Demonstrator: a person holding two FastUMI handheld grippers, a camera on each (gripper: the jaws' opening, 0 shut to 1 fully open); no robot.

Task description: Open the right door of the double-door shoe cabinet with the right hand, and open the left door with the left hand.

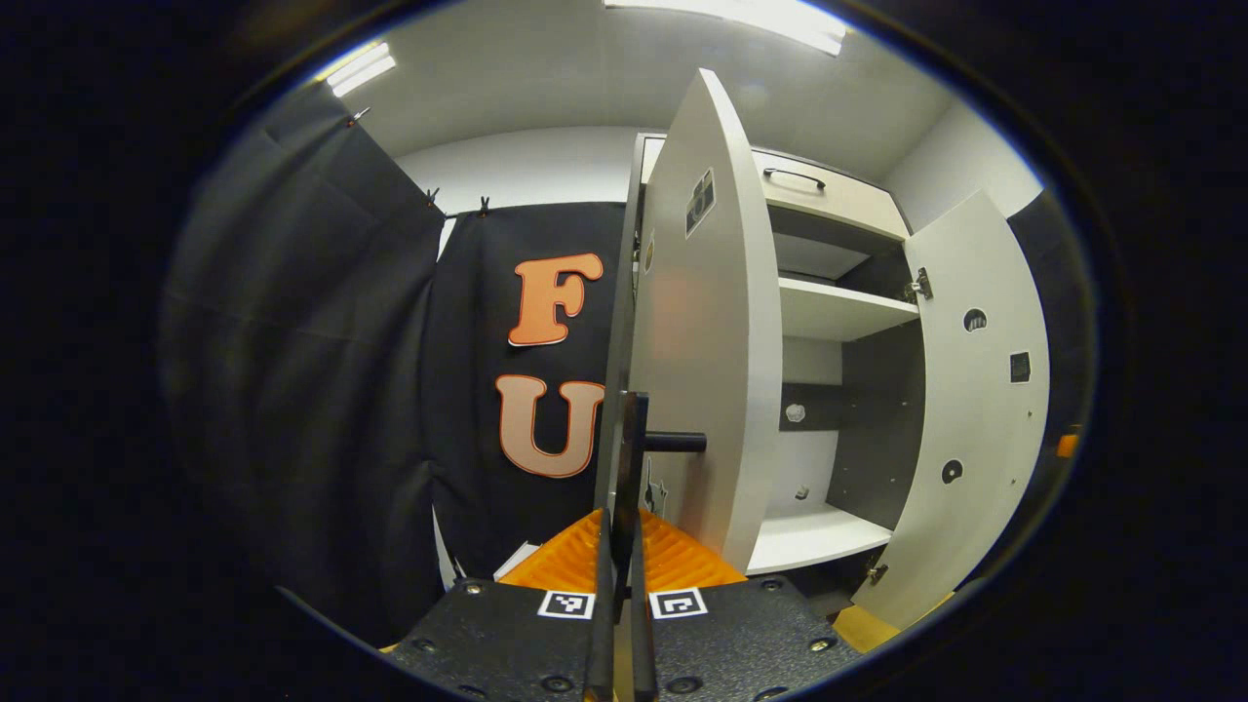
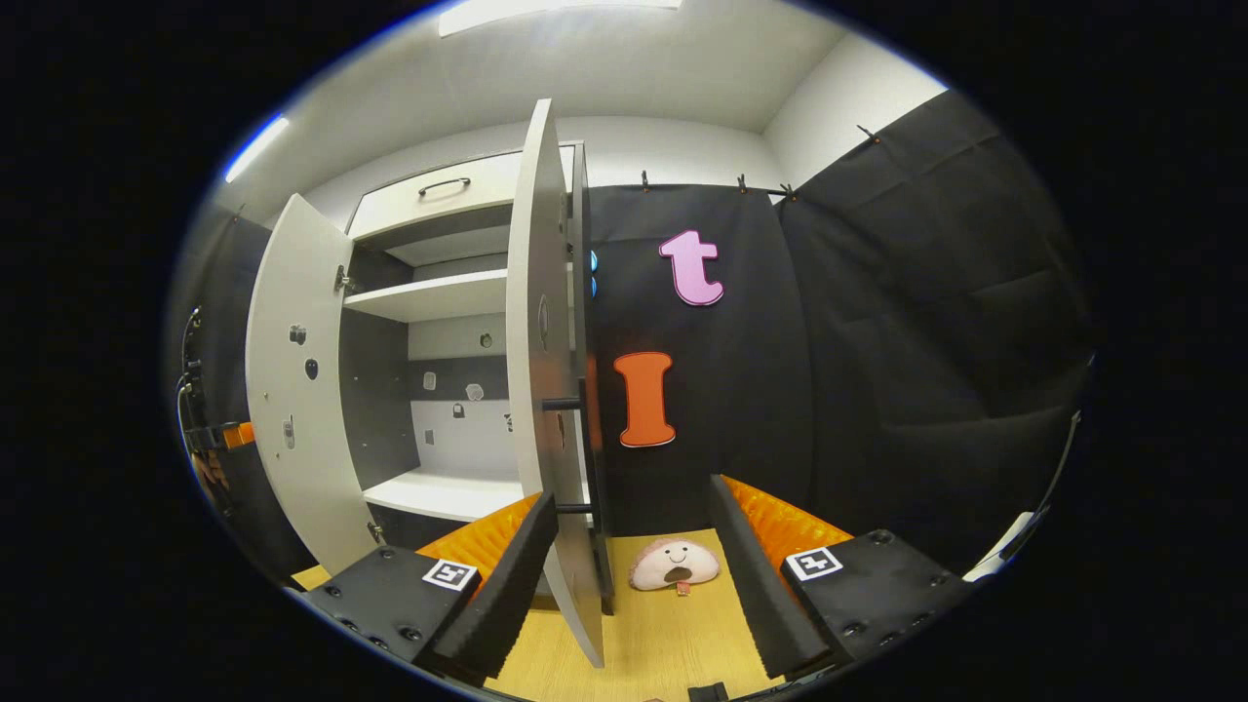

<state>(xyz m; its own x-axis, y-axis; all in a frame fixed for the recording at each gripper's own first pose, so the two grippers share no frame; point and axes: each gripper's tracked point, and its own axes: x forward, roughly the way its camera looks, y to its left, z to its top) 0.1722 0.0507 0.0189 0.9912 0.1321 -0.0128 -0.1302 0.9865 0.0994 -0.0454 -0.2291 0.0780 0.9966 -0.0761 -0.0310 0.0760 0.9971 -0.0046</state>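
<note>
Both white flat-panel cabinet doors stand open: left door point(image 1: 697, 322) at twelve o'clock, its black bar handle point(image 1: 629, 458) clamped in the left hand-held gripper point(image 1: 621, 556). Right hand-held gripper point(image 2: 634, 556) is spread wide around the right door point(image 2: 546, 390) edge, gripping nothing. Final step; next move is judged to be release.

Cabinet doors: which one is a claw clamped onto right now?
The left door: the left claw is shut on its handle. The right claw is open around the right door.

I saw black cloth point(image 2: 907, 322) hung by clips along the booth's walls, with white wall point(image 1: 526, 166) above it and a white ceiling point(image 2: 624, 68) carrying bright strip lights point(image 1: 361, 68). The floor point(image 2: 653, 634) was pale wood, and a small plush toy point(image 2: 675, 564) lay on it against the cloth.
</note>
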